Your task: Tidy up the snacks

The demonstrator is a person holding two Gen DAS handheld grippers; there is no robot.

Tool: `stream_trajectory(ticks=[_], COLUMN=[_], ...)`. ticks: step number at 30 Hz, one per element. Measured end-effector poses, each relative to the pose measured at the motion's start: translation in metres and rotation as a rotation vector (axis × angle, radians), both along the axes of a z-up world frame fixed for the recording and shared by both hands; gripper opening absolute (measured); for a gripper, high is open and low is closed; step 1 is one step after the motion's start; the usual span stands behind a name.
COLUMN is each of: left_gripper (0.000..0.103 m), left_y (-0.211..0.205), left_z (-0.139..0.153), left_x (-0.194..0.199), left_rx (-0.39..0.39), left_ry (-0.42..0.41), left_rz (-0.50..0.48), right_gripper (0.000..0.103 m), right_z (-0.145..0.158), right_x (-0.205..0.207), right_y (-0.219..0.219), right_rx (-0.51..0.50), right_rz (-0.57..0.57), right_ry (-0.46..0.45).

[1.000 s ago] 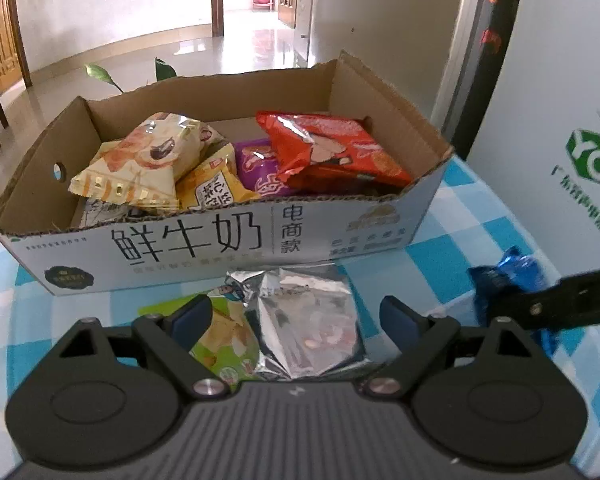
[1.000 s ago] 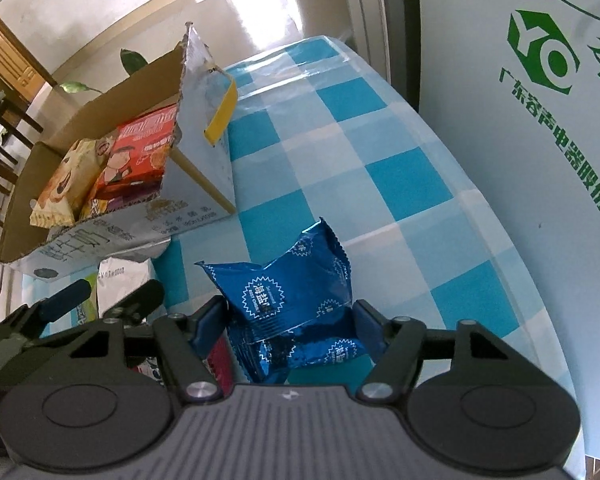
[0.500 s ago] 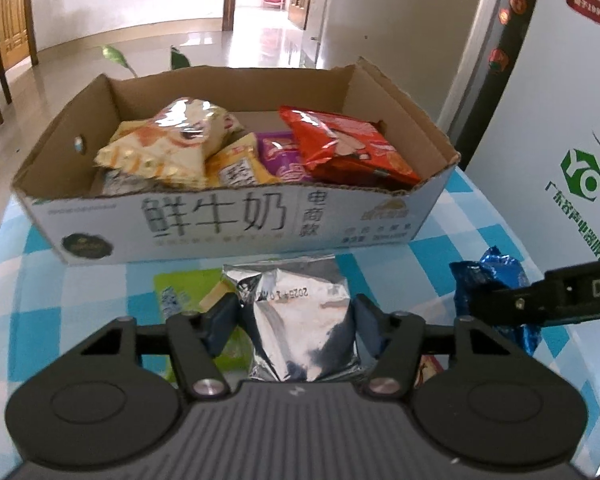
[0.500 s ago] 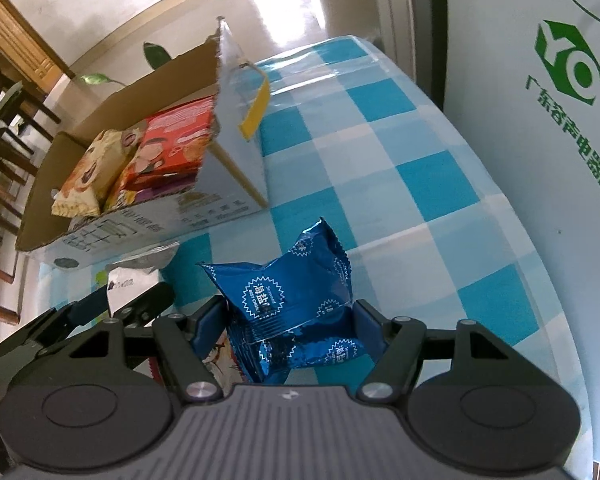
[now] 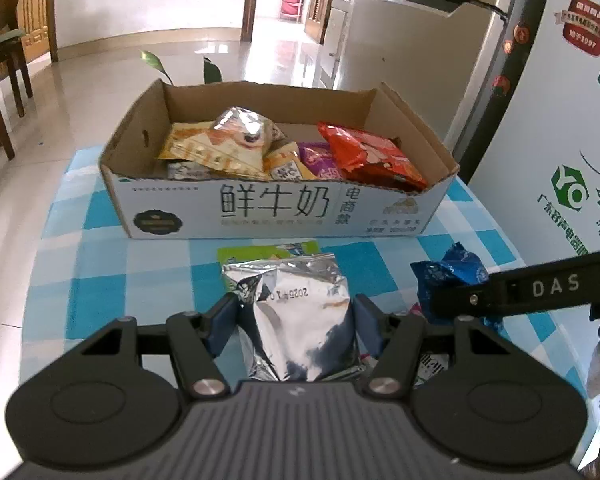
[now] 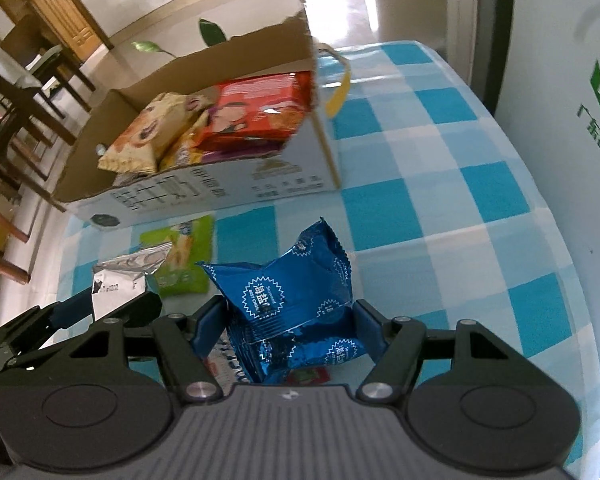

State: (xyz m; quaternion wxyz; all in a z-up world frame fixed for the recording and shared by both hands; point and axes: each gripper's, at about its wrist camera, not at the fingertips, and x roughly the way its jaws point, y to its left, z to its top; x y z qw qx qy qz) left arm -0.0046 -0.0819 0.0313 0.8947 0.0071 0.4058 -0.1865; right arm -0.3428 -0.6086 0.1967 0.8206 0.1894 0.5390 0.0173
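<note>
Checkered cloth covers the desk (image 5: 112, 272) beside a white fridge. Nearest, the left gripper (image 5: 296, 320) has its jaws clenched on a silver packet (image 5: 300, 312); the right gripper (image 6: 286, 320) grips a blue packet (image 6: 288, 296). A green packet (image 6: 184, 256) lies flat between them and the box. Farther off, the cardboard box (image 5: 276, 208) sits toward the desk's far edge, holding other snacks. Slick foil could slip from either grip, or a packet could catch the box's near wall.

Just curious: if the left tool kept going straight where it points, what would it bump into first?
Probably the box's printed front wall. The left tool already grips a silver packet, which would touch first. Depth is hard to judge.
</note>
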Motion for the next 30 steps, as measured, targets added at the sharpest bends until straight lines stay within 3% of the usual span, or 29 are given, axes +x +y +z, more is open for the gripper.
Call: stream_trajectory(ticks=[14, 30], left_gripper=[0.062, 0.062], left_y=[0.023, 0.028], left_z=[0.039, 0.043], left_x=[0.006, 0.007], left_rx=[-0.008, -0.046], left_ry=[-0.021, -0.051], left_rz=[0.012, 0.034], right_gripper=[0.073, 0.073], right_z=[0.025, 0.028], right_x=[-0.007, -0.001], right_y=[0.030, 0.038], right_rx=[-0.008, -0.057], right_rz=[0.032, 0.033], right_ry=[-0.082, -0.099])
